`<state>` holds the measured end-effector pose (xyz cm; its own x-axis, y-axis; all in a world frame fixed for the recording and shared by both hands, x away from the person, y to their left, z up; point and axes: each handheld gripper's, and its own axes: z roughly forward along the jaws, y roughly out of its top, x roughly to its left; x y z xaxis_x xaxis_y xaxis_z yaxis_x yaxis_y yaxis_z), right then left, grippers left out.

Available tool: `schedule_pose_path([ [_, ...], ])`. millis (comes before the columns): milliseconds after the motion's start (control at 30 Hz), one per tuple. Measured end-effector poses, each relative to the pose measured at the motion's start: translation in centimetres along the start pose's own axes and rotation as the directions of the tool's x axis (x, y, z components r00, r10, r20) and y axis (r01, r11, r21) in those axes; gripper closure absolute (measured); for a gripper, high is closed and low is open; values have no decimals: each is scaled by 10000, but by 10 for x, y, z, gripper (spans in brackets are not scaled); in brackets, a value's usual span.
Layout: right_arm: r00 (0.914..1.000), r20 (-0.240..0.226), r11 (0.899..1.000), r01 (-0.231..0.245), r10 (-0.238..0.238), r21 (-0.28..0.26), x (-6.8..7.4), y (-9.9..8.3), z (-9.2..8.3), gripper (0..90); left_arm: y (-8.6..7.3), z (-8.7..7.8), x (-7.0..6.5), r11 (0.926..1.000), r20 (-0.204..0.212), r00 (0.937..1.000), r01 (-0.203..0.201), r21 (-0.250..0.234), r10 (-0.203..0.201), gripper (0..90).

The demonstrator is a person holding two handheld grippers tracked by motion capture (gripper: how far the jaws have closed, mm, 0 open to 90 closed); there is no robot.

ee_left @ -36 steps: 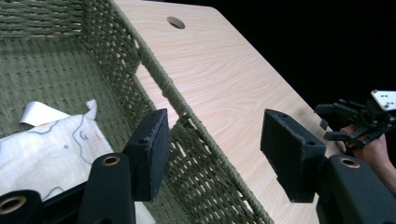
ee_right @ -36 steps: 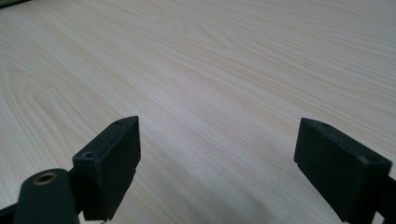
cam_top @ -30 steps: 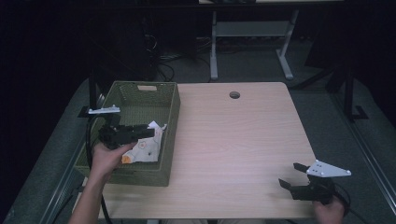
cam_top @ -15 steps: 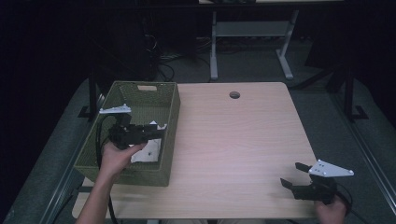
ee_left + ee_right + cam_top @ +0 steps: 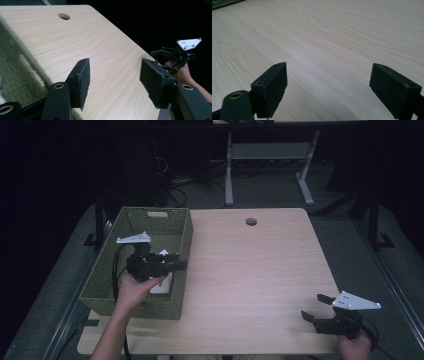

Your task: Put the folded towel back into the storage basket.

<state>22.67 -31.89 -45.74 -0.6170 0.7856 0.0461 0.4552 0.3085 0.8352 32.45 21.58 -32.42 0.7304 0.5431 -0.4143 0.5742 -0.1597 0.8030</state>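
A white packet (image 5: 161, 285) lies on the floor of the green woven basket (image 5: 180, 232), which stands at the desk's (image 5: 260, 270) left edge; whatever is printed on the packet is too small to read. The left tongs (image 5: 181, 265) hang over the basket's right rim, above the packet and pointing across the desk, jaws released and holding nothing; in the left gripper view bare wood shows between the pads (image 5: 83, 77). The right tongs (image 5: 316, 307) sit near the desk's front right corner, just above the wood, jaws spread wide and likewise bare, as the right gripper view shows with its pads (image 5: 274, 87) well apart. Between the basket and the right tongs the desktop is open wood, with a round cable hole (image 5: 251, 222) near the far edge.
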Motion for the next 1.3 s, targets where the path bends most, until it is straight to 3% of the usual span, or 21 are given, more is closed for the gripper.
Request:
schedule_pose_path([
  [467, 10000, -47, 10000, 25, -25, -93, -2, 0, -2, 140, 3, 16, -20, 9990, 301, 9987, -417, 176, 411, 416],
  [733, 10000, -47, 10000, -37, 36, -85, -1, -1, -3, 139, 3, 32, -38, 9947, 463, 9950, -908, 493, 885, 410],
  [933, 10000, -75, 9999, -35, 34, -99, -2, -1, -3, 140, 2, 44, -49, 9927, 450, 9933, -1092, 516, 1069, 411],
  [1200, 10000, -83, 10000, -3, 3, -80, -2, -1, -3, 139, 0, 62, -60, 9926, 678, 9912, -1161, 368, 1134, 411],
  [1300, 10000, -70, 9999, -10, 9, -106, -2, -2, -4, 139, -4, 71, -67, 9897, 851, 9882, -1325, 550, 1275, 395],
])
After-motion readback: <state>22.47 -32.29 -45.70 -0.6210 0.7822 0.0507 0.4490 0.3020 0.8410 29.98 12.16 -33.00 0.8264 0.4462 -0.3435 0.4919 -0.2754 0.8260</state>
